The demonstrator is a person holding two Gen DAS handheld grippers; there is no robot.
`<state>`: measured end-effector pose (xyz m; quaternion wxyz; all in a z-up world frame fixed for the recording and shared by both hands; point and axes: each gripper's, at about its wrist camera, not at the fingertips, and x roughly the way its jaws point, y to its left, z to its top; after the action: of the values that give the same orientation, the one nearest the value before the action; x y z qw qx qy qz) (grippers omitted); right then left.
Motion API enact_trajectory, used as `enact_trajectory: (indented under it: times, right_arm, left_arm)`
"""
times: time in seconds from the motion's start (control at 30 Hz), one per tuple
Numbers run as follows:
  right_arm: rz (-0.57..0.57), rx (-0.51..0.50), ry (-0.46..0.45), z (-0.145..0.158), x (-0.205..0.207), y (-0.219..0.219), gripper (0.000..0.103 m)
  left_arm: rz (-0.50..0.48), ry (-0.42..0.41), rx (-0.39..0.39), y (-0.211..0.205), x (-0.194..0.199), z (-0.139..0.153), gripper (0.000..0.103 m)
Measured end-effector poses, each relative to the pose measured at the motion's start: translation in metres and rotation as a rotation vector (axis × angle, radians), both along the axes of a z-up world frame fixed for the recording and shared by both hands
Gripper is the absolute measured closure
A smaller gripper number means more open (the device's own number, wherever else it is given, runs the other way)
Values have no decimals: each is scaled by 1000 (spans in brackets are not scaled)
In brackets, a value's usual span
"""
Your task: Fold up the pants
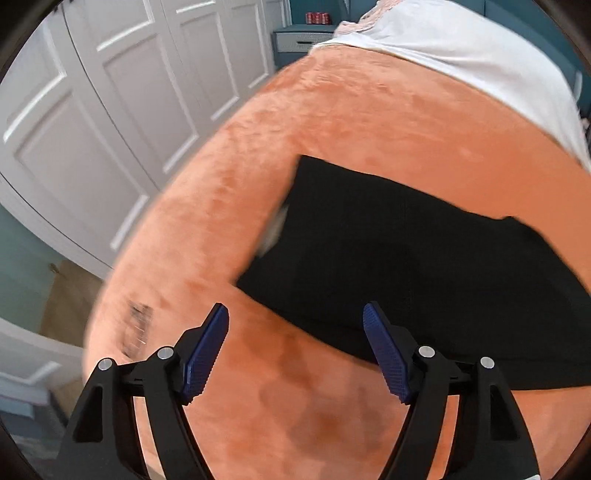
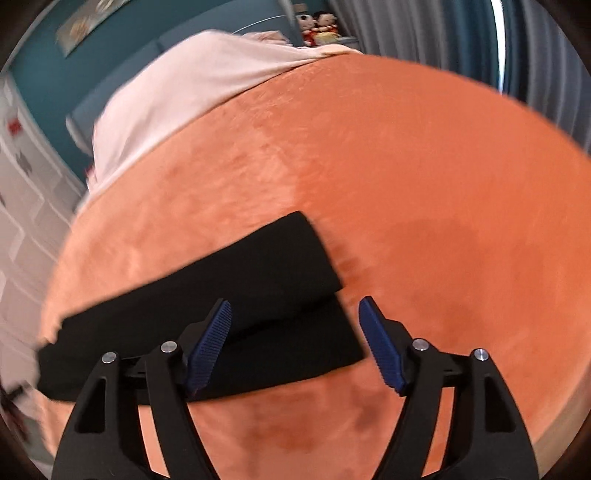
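Black pants (image 2: pixel 229 295) folded on orange blanket (image 2: pixel 424 184): soft, limp, light. Left gripper (image 1: pixel 295 345), right gripper (image 2: pixel 295 341) jaws spread, empty. Best hold: doubled edge corners.

One pair of black pants (image 1: pixel 424 266), folded, ahead of the jaws. One orange blanket (image 1: pixel 369 129). One white sheet (image 1: pixel 461 48). Two stuffed dolls (image 2: pixel 319 27). One bedside cabinet (image 1: pixel 303 40).

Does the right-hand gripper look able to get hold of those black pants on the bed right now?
Probably yes. The right gripper is open, nothing pinched, and the folded black pants lie just ahead of its fingers on the orange blanket, with nothing on top or in between.
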<state>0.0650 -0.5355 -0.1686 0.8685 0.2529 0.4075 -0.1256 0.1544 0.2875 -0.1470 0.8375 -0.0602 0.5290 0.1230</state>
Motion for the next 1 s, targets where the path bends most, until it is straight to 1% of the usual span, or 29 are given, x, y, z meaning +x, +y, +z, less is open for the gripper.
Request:
enact_trajectory:
  times: [0.07,0.1,0.13,0.2,0.23,0.27,0.3,0.33,0.37,0.4,0.43,0.47,0.5,0.53,0.6,0.63,0.67,0.7,0.73,0.77,0.8,0.83,0.87,0.9,0.93,0.97,1.0]
  right_arm:
    - [-18,72,-1,-11,6,-1,34]
    - [-27,108,4,-17,13,0,34]
    - [-39,131,28,-27,22,1,34]
    - [-76,140,80,-40,32,5,34]
    - [-94,173,88,-45,35,7,35]
    - [-109,211,69,-48,35,7,35]
    - [-124,237,50,-50,36,8,38]
    - [-135,244,47,-52,40,9,43]
    - [-140,229,62,-53,46,10,56]
    - [-147,203,78,-54,52,10,66]
    - [-157,172,92,-51,59,11,97]
    - [-161,175,87,-48,60,11,99]
    - [-167,182,60,-39,58,12,99]
    - [-153,165,7,-18,54,16,100]
    - [-110,102,-44,12,45,28,100]
    - [-85,71,-59,26,37,36,100]
    - [-69,45,-53,31,31,41,100]
    - [-59,18,-33,31,26,45,100]
    - [-53,-26,18,19,19,49,100]
    - [-51,-32,55,8,19,49,99]
    - [-45,-25,108,-11,19,47,99]
    - [-43,-21,179,-35,19,46,99]
    - [-49,-15,219,-51,18,46,95]
    - [-52,-5,219,-57,16,46,96]
    - [-74,-7,187,-52,10,47,90]
    - [-89,-4,178,-44,4,47,85]
    - [-99,-27,176,-34,-1,49,84]
  left_arm:
    - [15,0,-143,-15,1,-8,30]
    - [37,15,-194,-23,5,-16,30]
    - [58,32,-225,-26,9,-23,30]
    - [111,75,-296,-31,17,-42,30]
    - [149,88,-339,-31,22,-52,30]
    - [170,91,-349,-30,24,-56,31]
    - [205,89,-364,-26,29,-62,33]
    - [226,86,-371,-22,34,-64,35]
    - [237,84,-375,-20,37,-66,58]
    - [250,100,-364,-15,45,-68,86]
    - [257,112,-358,-11,49,-68,98]
    - [255,111,-382,-7,51,-64,100]
    - [243,102,-410,-5,52,-55,100]
    - [211,78,-419,-2,52,-40,100]
    - [126,59,-380,-2,50,-15,100]
    - [79,65,-344,-3,46,-3,100]
    - [53,79,-319,-2,41,3,99]
    - [47,90,-311,0,37,3,98]
    - [46,118,-289,3,31,-3,97]
    - [47,160,-247,5,28,-15,93]
    - [54,199,-218,10,24,-32,91]
    - [59,222,-219,13,22,-43,91]
    - [64,246,-223,13,21,-56,90]
    - [71,252,-212,12,20,-61,90]
    - [69,222,-194,9,15,-53,89]
    - [66,209,-175,7,12,-46,82]
    - [72,204,-133,5,7,-37,69]
